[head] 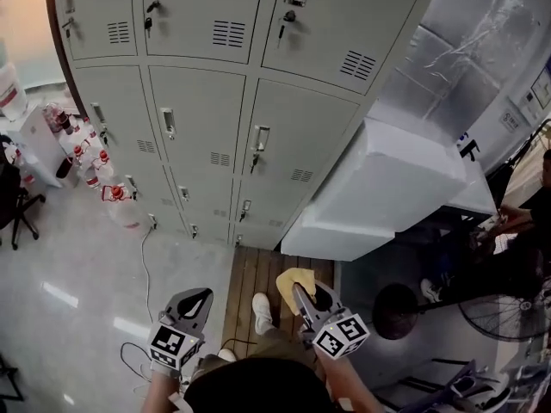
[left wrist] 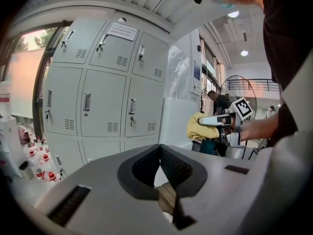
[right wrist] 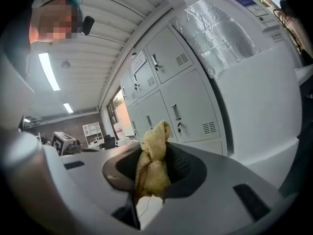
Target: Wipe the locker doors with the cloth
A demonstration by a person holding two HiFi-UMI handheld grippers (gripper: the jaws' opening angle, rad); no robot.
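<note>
The right hand-held gripper (head: pixel 308 298) is clamping the bunched yellow cloth (right wrist: pixel 153 163), seemingly readying it for wiping, well short of the locker doors (head: pixel 207 119), while the left hand-held gripper (head: pixel 195 302) is hanging equally far back, jaws together and empty.

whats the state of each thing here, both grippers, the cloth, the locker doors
left hand-held gripper, shut, nothing between its jaws
right hand-held gripper, shut on the yellow cloth
yellow cloth, bunched up, clamped in the right jaws, away from the lockers
locker doors, all those in view closed
</note>
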